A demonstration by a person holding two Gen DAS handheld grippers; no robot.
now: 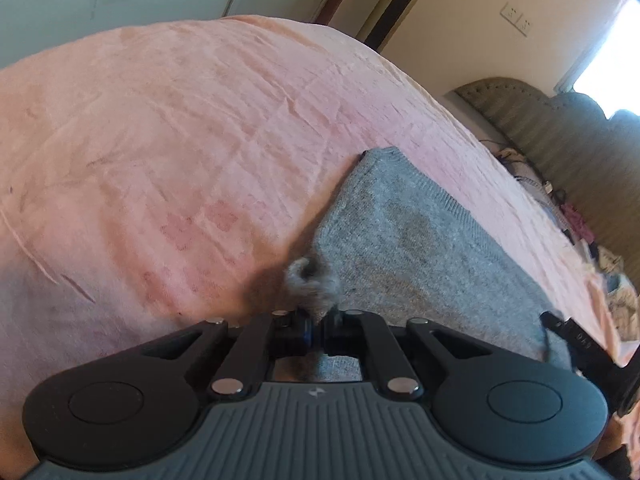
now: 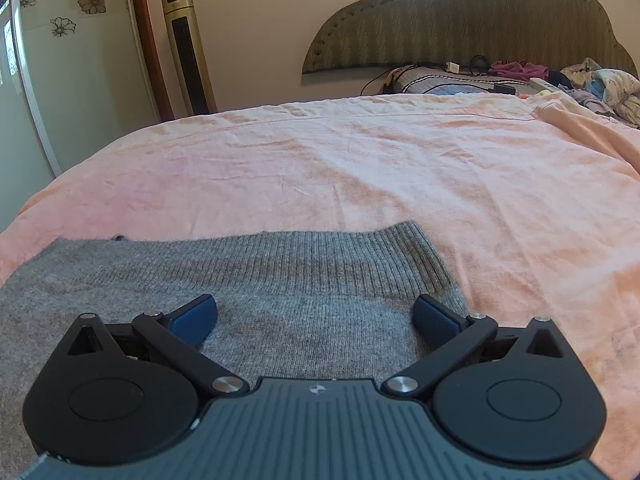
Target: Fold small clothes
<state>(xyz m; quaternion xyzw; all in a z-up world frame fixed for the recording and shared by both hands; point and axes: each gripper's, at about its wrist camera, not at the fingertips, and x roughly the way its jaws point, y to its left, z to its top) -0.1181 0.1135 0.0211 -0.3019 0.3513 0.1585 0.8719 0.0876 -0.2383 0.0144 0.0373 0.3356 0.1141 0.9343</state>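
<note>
- The grey knitted garment [image 2: 280, 280] lay spread flat on the bed, on the pink blanket [image 2: 360, 168], near the blanket's front edge and well apart from the headboard [image 2: 460, 20].
- The left hand-held gripper [image 1: 318, 320] was clamped tight on a bunched tuft at the garment's left edge, wool puffing out just past the tips.
- The right hand-held gripper [image 2: 314, 316] hung wide open over the garment, its blue pads [image 2: 192, 320] straddling the knit below the ribbed band [image 2: 320, 264], gripping nothing.
- That knit looked soft, light and floppy, and it would likely sag and stretch from a single pinch.
- Best hold, I reckoned, was the corners or the firmer ribbed band, one per side.
- The fuzzy blanket might drag at it.
</note>
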